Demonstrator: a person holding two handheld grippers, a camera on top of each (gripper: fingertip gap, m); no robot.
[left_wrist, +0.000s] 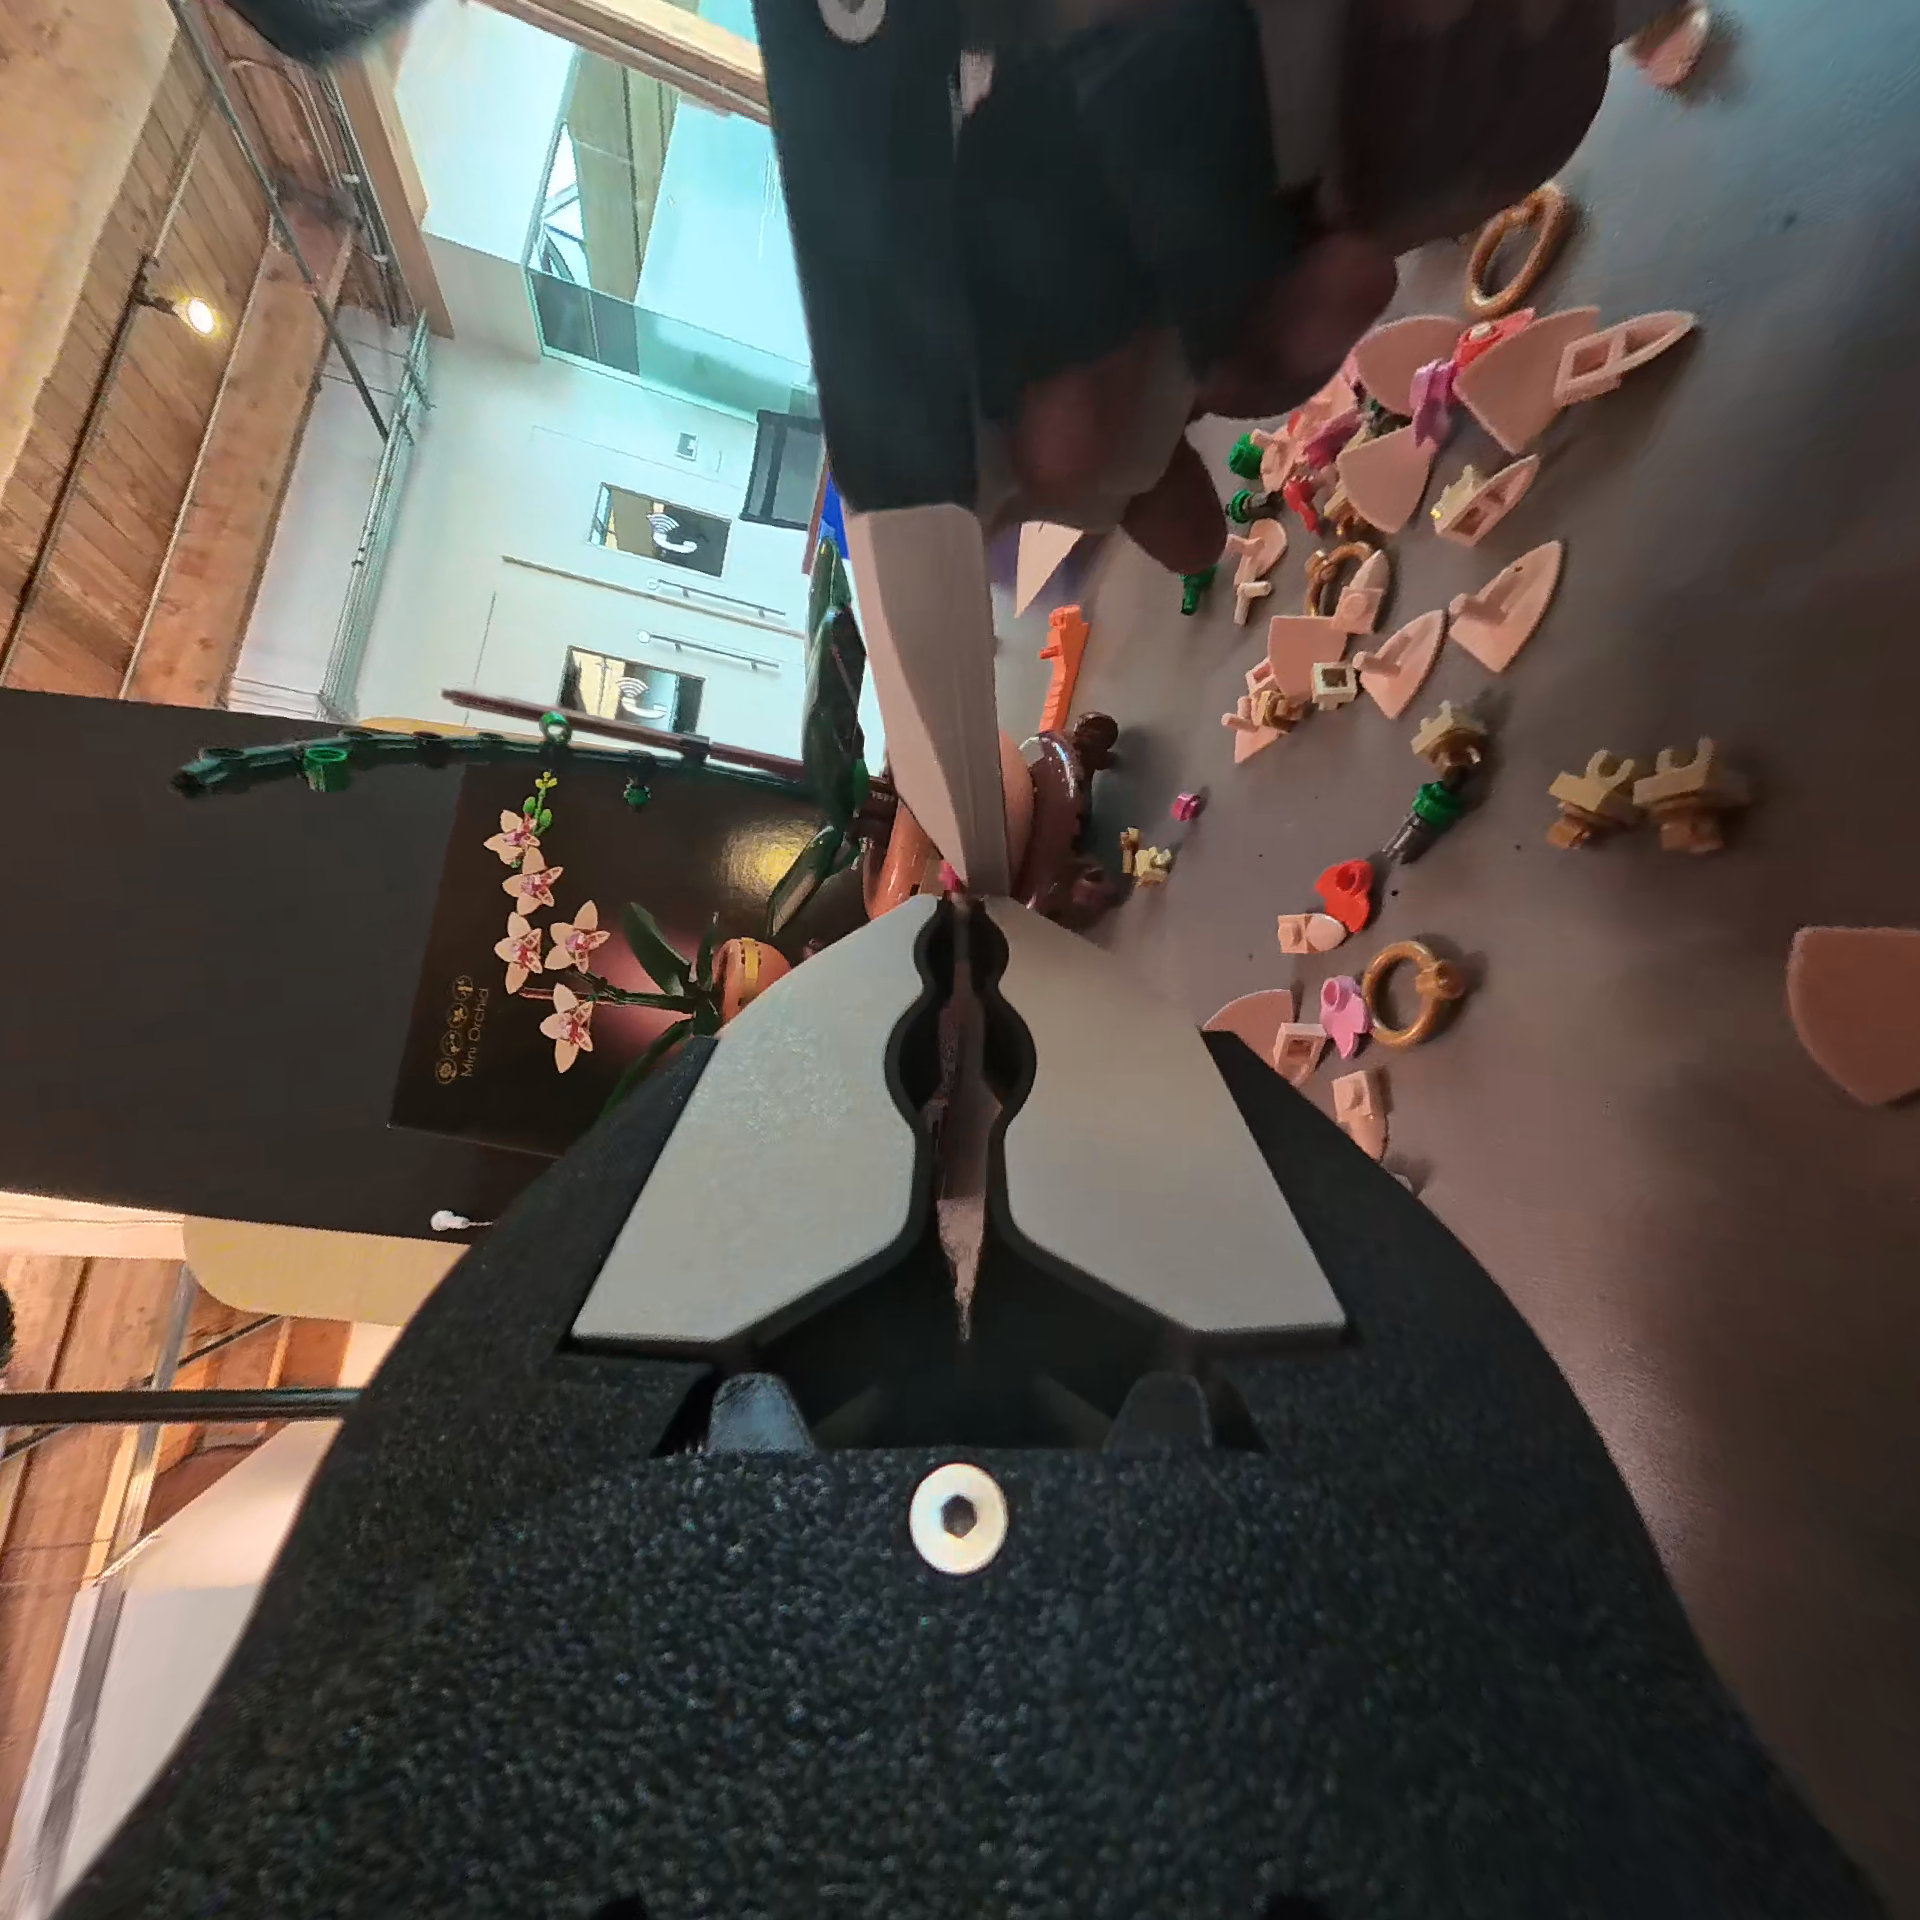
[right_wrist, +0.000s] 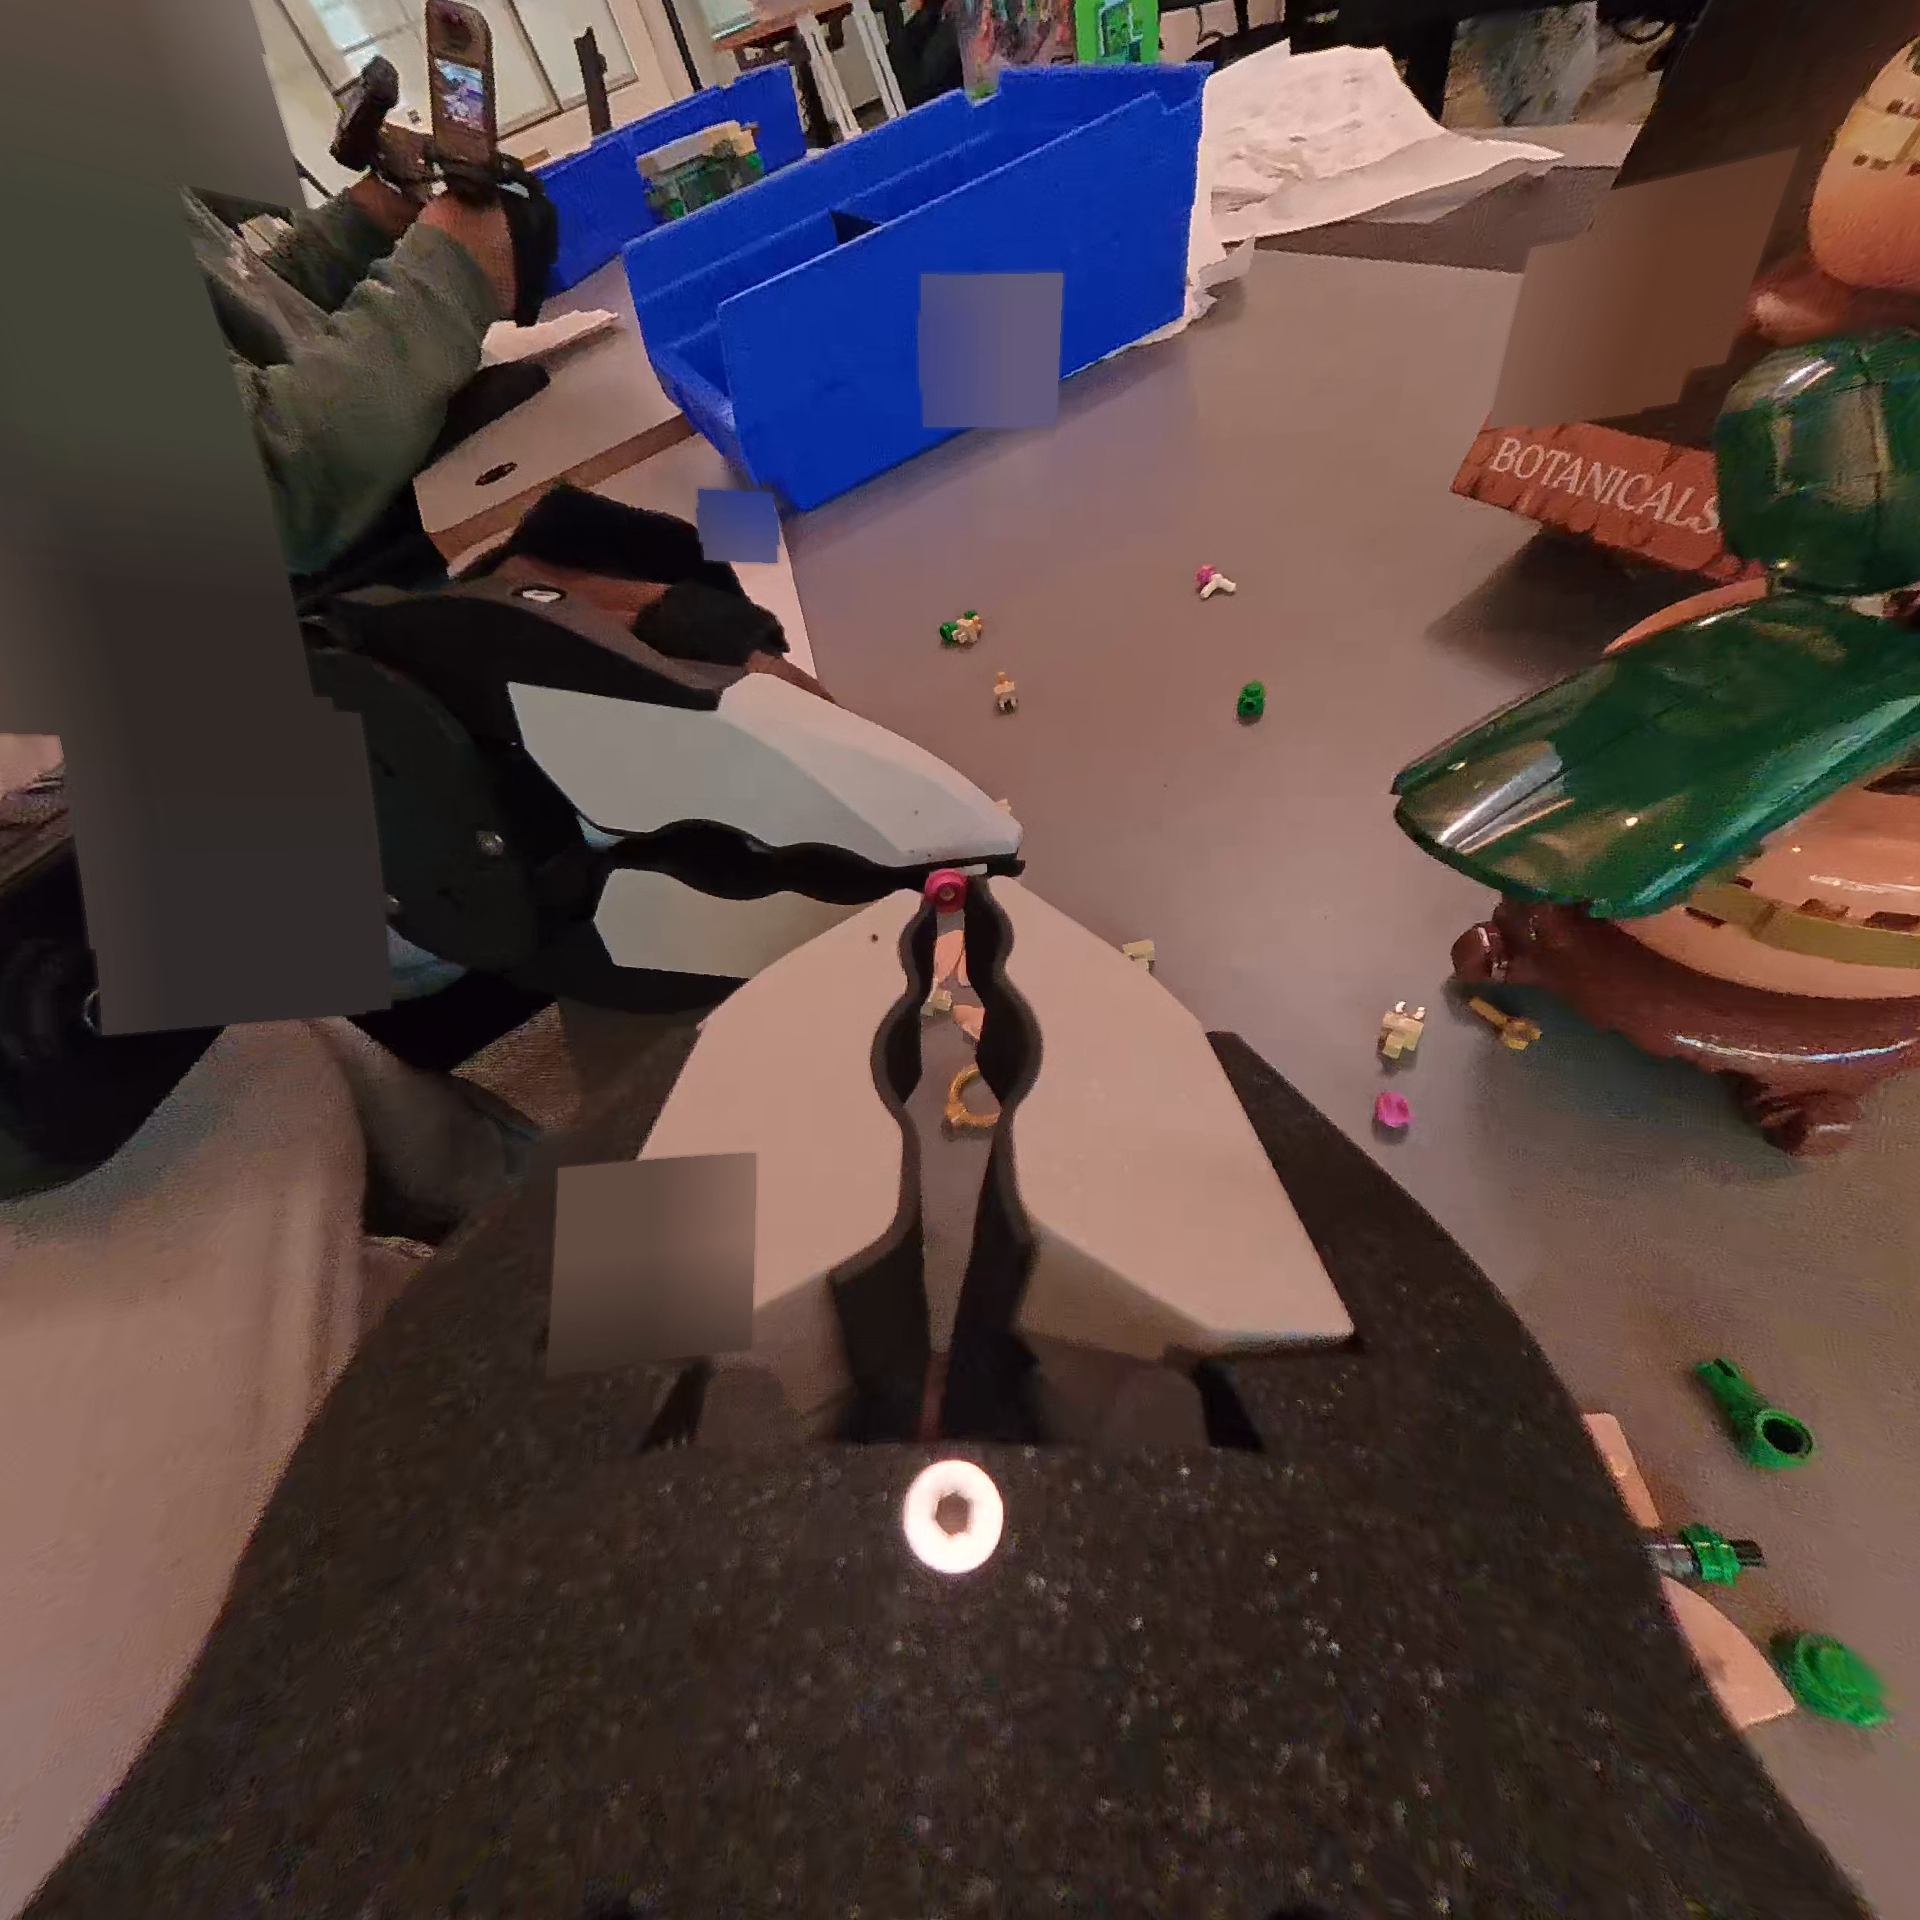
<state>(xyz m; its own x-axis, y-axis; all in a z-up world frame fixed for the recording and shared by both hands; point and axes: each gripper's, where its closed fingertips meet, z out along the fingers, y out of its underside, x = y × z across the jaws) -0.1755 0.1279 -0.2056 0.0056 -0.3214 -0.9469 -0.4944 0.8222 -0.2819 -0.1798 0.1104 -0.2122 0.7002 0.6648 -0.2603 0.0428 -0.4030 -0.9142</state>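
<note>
Left wrist view: the left gripper (left_wrist: 961, 914), jaws nearly together, meets the right gripper's tip head-on at a small magenta round plastic stud (left_wrist: 950, 881), barely visible; loose pink petal pieces (left_wrist: 1496, 379) lie right.

Right wrist view: the right gripper (right_wrist: 945, 894) pinches the stud (right_wrist: 944, 889) at its tips; the left gripper (right_wrist: 987, 857) reaches in crosswise from the left, touching it.

hand (left_wrist: 1195, 343) blurred | pink petal (left_wrist: 1860, 1023) cut by edge | green leaf (right_wrist: 1683, 748) cut off

Blue plastic bins (right_wrist: 914, 312) at twelve o'clock on the grey table (right_wrist: 1195, 748); crumpled white paper (right_wrist: 1340, 135) at one; dark orchid-picture box (left_wrist: 582, 935) beside.
</note>
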